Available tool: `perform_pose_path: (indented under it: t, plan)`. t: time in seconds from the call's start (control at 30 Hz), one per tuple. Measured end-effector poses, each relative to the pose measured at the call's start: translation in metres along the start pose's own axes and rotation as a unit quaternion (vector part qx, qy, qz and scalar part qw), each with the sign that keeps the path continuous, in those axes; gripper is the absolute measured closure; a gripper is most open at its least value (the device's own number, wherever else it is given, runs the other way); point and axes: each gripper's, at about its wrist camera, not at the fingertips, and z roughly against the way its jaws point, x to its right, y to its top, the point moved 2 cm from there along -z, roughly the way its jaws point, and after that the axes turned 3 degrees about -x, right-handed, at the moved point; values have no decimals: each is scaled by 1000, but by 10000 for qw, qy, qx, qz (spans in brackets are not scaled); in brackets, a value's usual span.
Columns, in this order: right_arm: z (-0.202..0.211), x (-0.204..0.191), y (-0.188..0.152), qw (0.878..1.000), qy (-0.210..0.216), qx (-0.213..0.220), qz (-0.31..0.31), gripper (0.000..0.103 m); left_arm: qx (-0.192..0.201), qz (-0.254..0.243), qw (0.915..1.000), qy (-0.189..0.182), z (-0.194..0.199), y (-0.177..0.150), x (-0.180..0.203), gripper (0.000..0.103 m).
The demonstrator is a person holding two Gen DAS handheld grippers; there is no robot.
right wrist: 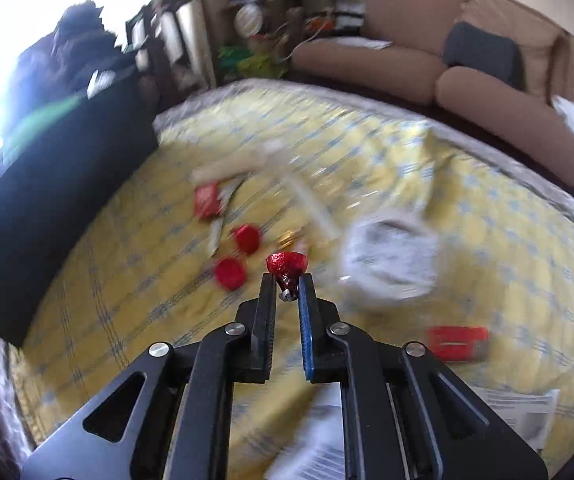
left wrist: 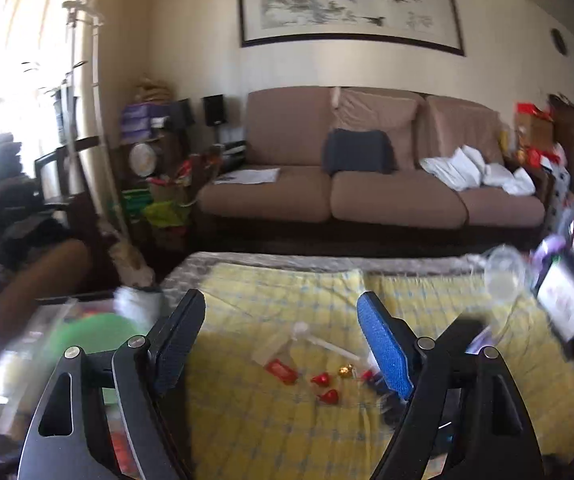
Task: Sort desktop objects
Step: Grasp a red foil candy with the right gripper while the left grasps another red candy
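Jaws around red foil candy (right wrist: 287,264)

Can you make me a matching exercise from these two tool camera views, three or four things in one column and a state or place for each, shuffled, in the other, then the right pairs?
Column one:
1. left tool
2. right tool
3. dark cushion
4. gold candy

Column two:
A. leaning on the sofa back
B. fingers spread wide, nothing between them
C. lying on the yellow checked cloth among red candies
D. pinching a red foil candy by its twisted end

Pairs: 1-B, 2-D, 3-A, 4-C
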Motion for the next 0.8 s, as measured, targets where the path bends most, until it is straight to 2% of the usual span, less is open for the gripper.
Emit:
perform_pose_path:
  t: [0.03, 0.1, 0.13, 0.17, 0.23, 0.33, 0.43, 0.5, 0.53, 0.63, 0.8]
  plan:
    - [11, 5, 2, 9997, -121, 162, -110, 92, -144, 35, 9999, -75, -16, -13, 3, 22]
    - [28, 20, 9, 9985, -299, 392, -227, 92, -838, 175, 9959, -301, -55, -42, 7, 29]
    - [36, 27, 11, 9980, -338, 454, -275, 92, -1250, 237, 9911, -384, -76, -58, 9, 38]
    - [43, 36, 13, 9972, -390, 518, -364, 92, -1494, 298, 9875, -412, -89, -66, 10, 45]
    - [53, 50, 13, 9960, -394, 577, -556, 92, -1936, 457, 9787, -517, -117, -85, 12, 49]
    - [60, 65, 15, 9941, -312, 667, -801, 92, -2030, 491, 9768, -464, -138, -96, 18, 56]
    - [53, 75, 13, 9934, -322, 592, -925, 92, -2036, 524, 9755, -642, -147, -96, 26, 58]
    - [47, 79, 11, 9935, -333, 499, -971, 92, -2055, 544, 9744, -735, -150, -100, 31, 75]
    - [46, 81, 9, 9933, -329, 477, -997, 92, -2113, 534, 9725, -815, -152, -101, 34, 95]
    - [45, 82, 6, 9930, -313, 470, -1040, 92, -2076, 431, 9731, -897, -156, -101, 36, 95]
    - [45, 80, 4, 9929, -302, 484, -1047, 92, -1945, 363, 9753, -985, -125, -90, 19, 96]
